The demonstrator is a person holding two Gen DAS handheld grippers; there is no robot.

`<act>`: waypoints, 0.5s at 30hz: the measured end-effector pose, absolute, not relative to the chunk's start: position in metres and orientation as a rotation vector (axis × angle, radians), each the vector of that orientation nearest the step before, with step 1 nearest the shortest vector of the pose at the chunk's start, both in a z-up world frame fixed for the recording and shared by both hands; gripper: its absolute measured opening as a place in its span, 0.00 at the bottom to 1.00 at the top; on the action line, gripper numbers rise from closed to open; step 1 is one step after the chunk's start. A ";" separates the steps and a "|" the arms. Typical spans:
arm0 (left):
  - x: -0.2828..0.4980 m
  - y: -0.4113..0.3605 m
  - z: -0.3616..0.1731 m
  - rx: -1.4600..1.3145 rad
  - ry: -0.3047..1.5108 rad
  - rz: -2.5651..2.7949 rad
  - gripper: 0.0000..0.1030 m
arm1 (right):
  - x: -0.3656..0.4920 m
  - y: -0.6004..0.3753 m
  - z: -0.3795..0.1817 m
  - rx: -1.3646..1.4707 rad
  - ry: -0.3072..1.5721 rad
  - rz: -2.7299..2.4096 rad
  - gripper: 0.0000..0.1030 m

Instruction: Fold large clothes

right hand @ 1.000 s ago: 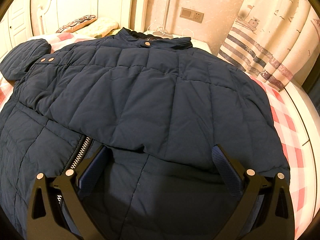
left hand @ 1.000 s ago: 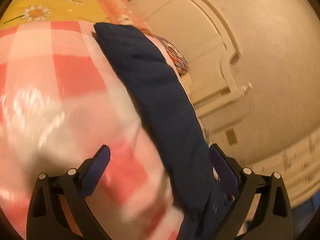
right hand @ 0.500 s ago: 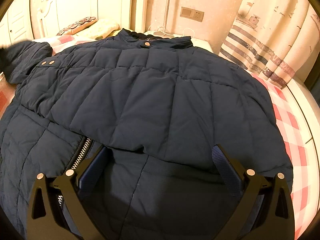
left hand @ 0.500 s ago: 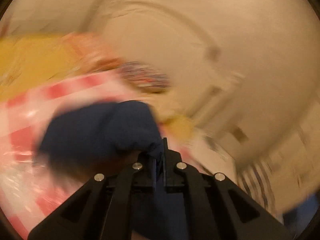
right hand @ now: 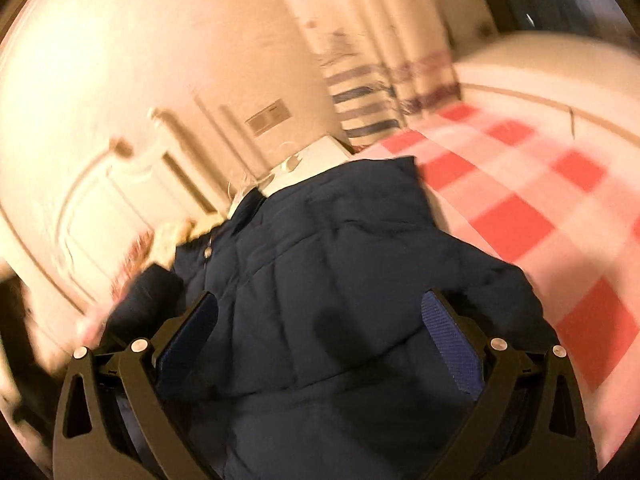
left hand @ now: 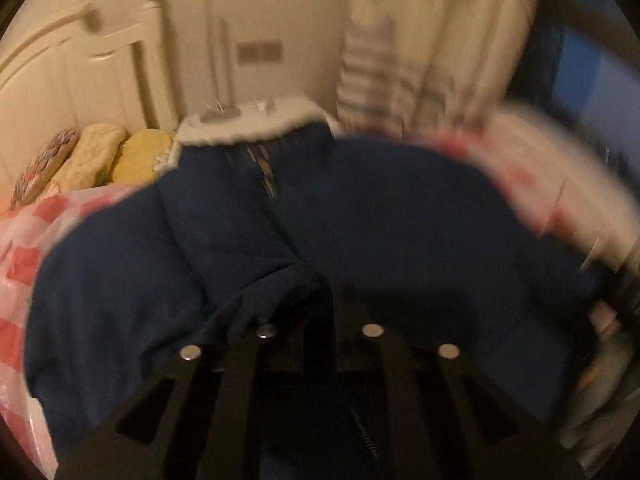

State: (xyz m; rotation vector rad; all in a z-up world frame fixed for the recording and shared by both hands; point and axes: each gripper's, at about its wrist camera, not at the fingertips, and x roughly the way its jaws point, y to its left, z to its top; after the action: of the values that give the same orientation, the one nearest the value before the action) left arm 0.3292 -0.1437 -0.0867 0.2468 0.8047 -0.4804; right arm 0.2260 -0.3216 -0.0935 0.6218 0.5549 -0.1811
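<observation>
A navy quilted jacket (left hand: 400,220) lies on a bed with a pink and red checked sheet (left hand: 28,256). My left gripper (left hand: 320,304) is shut on a bunched fold of the jacket's sleeve and holds it over the jacket's body. In the right wrist view the jacket (right hand: 328,280) fills the lower middle. My right gripper (right hand: 320,320) is open, its blue padded fingers (right hand: 448,332) spread wide above the fabric, holding nothing. Both views are blurred by motion.
Pillows (left hand: 100,156) lie at the cream headboard (left hand: 80,64). A white nightstand (left hand: 248,120) stands behind the jacket's collar, and striped curtains (left hand: 372,80) hang to its right. Checked sheet (right hand: 540,208) lies bare to the jacket's right.
My left gripper closed on the sleeve at the bed's left and swung it over the jacket. My right gripper, still open, has tilted and moved; its view now faces the wall.
</observation>
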 end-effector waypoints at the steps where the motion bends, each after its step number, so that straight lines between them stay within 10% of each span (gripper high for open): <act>1: 0.321 -0.151 -0.095 0.321 0.786 -0.486 0.25 | 0.226 -0.324 -0.095 0.640 0.554 -0.182 0.94; 10: 0.222 -0.044 -0.013 0.120 0.432 -0.507 0.94 | 0.225 -0.324 -0.093 0.624 0.554 -0.164 0.94; 15: 0.244 0.050 -0.034 0.006 0.542 -0.076 0.82 | 0.227 -0.322 -0.094 0.601 0.566 -0.155 0.94</act>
State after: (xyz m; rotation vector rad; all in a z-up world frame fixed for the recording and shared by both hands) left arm 0.2435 0.0498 -0.0336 0.0058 0.5420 -0.0761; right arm 0.2266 -0.3224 -0.0939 0.6008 0.5656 -0.1553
